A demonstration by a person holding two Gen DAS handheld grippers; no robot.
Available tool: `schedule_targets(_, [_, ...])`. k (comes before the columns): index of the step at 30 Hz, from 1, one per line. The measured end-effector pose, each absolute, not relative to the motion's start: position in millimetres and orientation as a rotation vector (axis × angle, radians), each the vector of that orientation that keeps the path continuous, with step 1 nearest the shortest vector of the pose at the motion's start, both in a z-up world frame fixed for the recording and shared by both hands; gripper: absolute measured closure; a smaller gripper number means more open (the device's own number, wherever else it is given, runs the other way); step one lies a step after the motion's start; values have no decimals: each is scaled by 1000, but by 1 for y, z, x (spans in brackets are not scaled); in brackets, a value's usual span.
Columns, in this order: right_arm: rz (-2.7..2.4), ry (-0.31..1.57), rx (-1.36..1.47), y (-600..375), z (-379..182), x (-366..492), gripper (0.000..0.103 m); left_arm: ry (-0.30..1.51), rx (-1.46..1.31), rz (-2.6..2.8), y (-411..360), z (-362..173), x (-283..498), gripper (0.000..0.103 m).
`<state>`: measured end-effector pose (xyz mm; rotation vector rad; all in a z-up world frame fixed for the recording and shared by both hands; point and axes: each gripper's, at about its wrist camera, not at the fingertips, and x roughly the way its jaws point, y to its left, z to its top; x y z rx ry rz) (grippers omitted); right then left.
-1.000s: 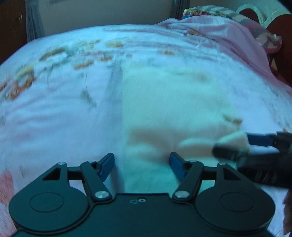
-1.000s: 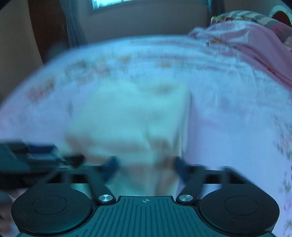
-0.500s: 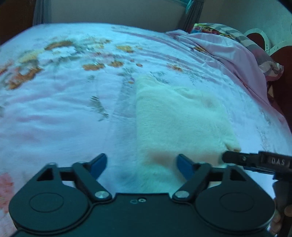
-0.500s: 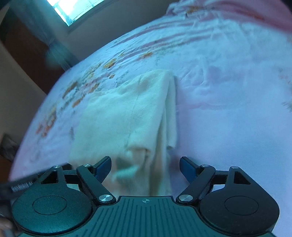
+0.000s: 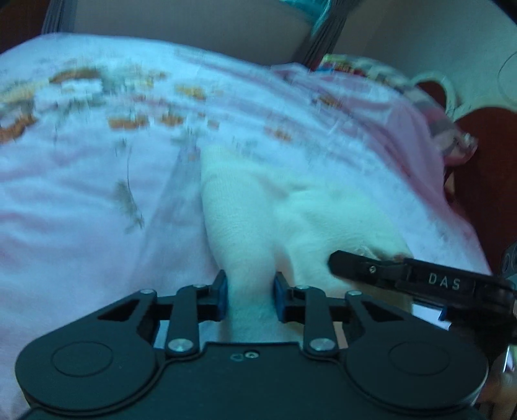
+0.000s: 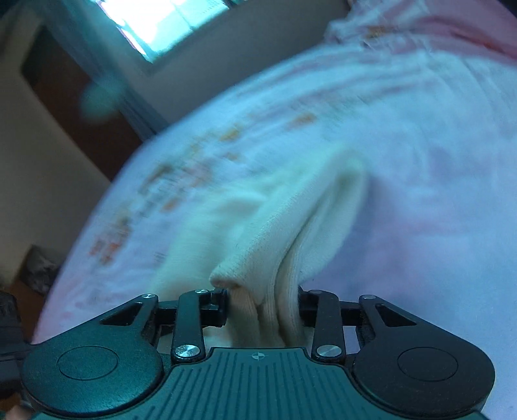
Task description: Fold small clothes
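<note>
A cream knitted garment lies partly folded on the pink floral bedsheet. My left gripper is shut on its near left edge, with cloth bunched between the blue pads. My right gripper is shut on the garment's near right edge, gripping several layers that pull up from the bed. The right gripper also shows in the left wrist view, at the garment's right corner. Both views are blurred by motion.
A bunched pink quilt and patterned pillows lie at the far right of the bed. A dark red headboard stands beyond them. A window and wooden door are at the far left wall.
Both grippers went from open to shut on the garment's near edge. The near edge now lifts and bunches where it lay flat before.
</note>
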<state>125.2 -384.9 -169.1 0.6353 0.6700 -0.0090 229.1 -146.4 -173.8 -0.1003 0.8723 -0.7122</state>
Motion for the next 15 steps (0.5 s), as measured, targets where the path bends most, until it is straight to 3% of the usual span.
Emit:
schedule_targets(8, [132,556,499,-320,-97,135,69,719,-85,-682,-88,-102,222,78])
schedule_targets(12, [172,573,467,-292,-105,126,69,720,-63,-649,-59,-111,206,78])
schedule_targets(15, [154,650,439,-274,-137,121,68,767,-8,-597,-49,-147,193,76])
